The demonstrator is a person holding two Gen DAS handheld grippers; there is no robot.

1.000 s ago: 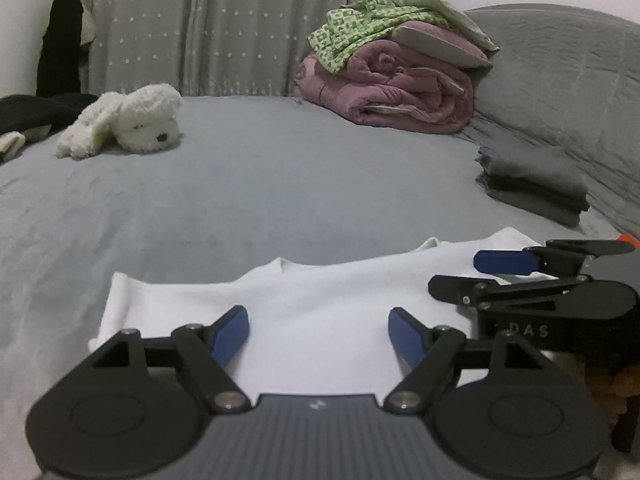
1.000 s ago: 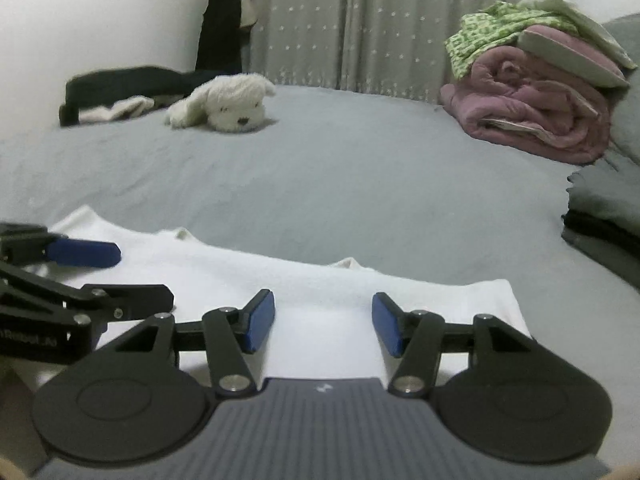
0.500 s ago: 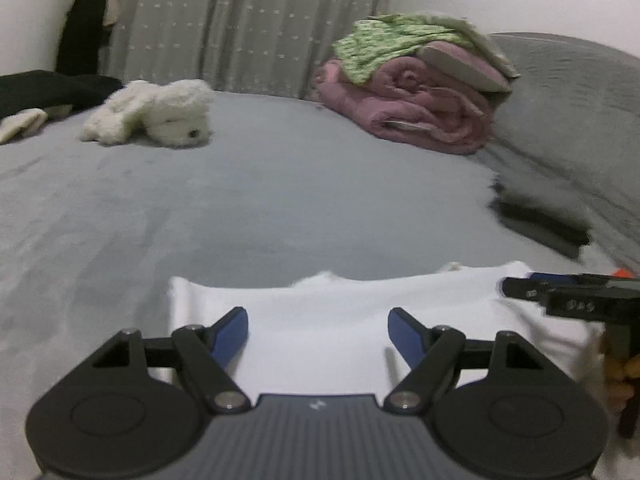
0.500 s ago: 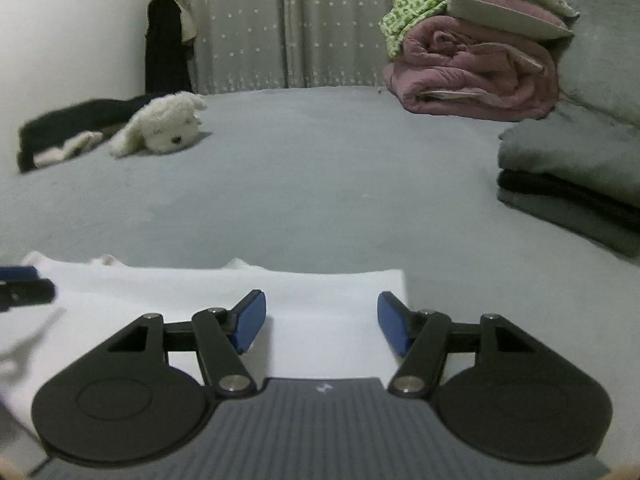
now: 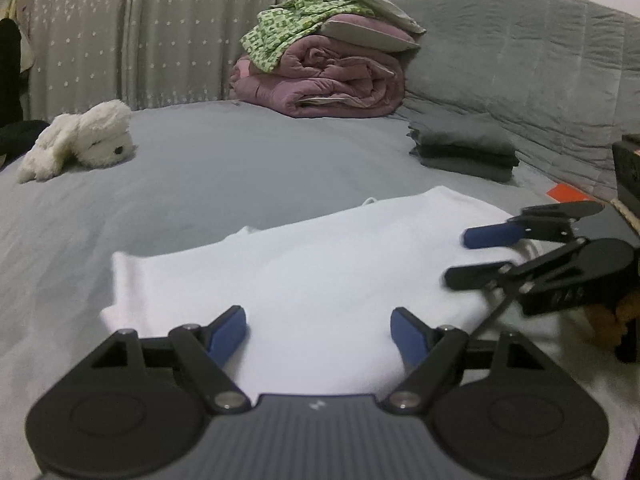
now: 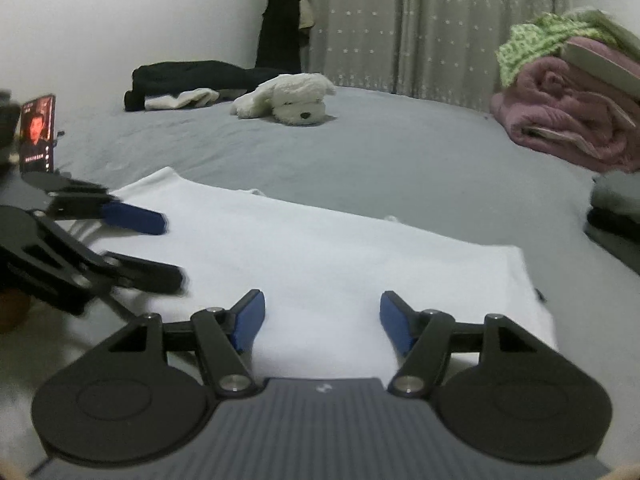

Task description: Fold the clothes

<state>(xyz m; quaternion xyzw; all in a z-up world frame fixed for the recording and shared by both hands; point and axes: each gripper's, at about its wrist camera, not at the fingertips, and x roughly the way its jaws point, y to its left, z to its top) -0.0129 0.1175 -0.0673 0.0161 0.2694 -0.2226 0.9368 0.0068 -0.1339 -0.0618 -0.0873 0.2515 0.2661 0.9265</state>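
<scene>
Blue-padded black left tongs [image 5: 319, 332] sit right at the bottom of the left wrist view, fingers spread wide with nothing between them, hovering just over the near edge of the white folded garment [image 5: 312, 276]. Same deal on the other side: the right tongs [image 6: 322, 320] are spread apart and gripping nothing, parked over the near part of that same white cloth [image 6: 340, 264].

Each camera catches the other tool too. From the left view the right tongs come in from the right edge, turned sideways, one blue pad above and a black finger below with a clear gap between, over the garment's right end. It's a bit motion-blurred, so I can't say whether the lower finger touches the fabric.

So the garment itself lies flat on the grey bed sheet [image 5: 240, 176], spread out as a wide rectangle with a couple of small bumps along its far edge.

Further out, a small stack of folded dark grey clothes [image 5: 464, 152] sits on the right side of the bed, near the grey quilted headboard [image 5: 520, 60]. On the left there's a white fluffy plush dog [image 6: 292, 100] lying on its side. Behind it, dark clothing [image 6: 192, 78] lies in a heap by the wall. Way at the back, a rolled pink comforter [image 5: 332, 84] with a green patterned cloth [image 5: 288, 32] on top, in front of the grey star-print curtain [image 5: 140, 28].
</scene>
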